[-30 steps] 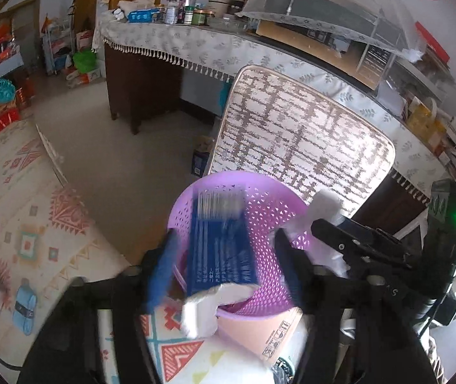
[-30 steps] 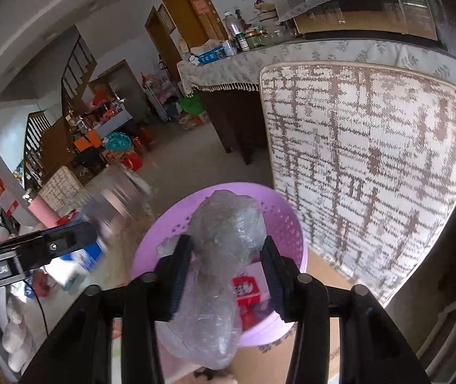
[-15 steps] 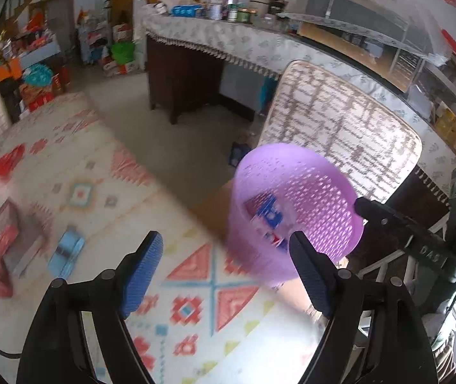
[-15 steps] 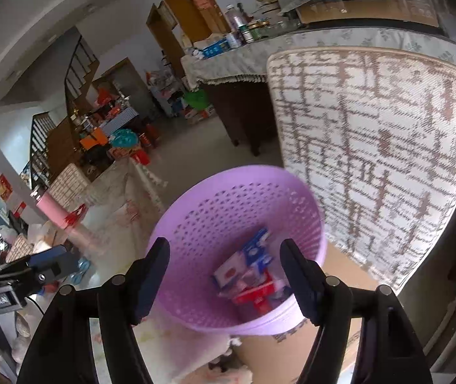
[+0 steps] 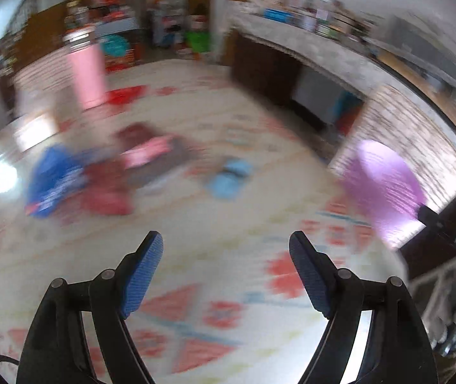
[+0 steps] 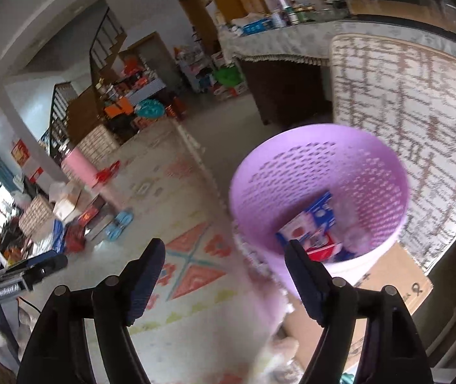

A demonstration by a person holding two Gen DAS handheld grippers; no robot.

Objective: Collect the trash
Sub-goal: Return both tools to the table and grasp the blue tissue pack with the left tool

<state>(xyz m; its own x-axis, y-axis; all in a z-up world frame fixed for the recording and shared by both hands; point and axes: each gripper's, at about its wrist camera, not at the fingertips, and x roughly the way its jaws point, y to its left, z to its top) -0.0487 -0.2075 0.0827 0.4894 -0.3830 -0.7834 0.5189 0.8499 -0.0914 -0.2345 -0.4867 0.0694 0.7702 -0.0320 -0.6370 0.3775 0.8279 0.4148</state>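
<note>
While the left wrist view is smeared with blur, the left gripper (image 5: 226,252) stands spread and empty over the patterned mat (image 5: 196,233), with loose packets (image 5: 100,172) lying ahead and the purple basket (image 5: 384,185) far to its right. In the right wrist view, the right gripper (image 6: 224,259) is opening with nothing between its jaws, just beside the basket (image 6: 292,172), which holds trash cartons (image 6: 311,227) and stands on flat cardboard (image 6: 391,281).

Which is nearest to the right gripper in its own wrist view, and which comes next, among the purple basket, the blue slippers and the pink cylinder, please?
From the right gripper, whose jaws are opening with nothing between them:
1. Purple basket, just ahead on the right, by the right finger.
2. Blue slippers, on the floor mat to the left, farther out.
3. Pink cylinder, standing beyond the slippers, far left.
</note>
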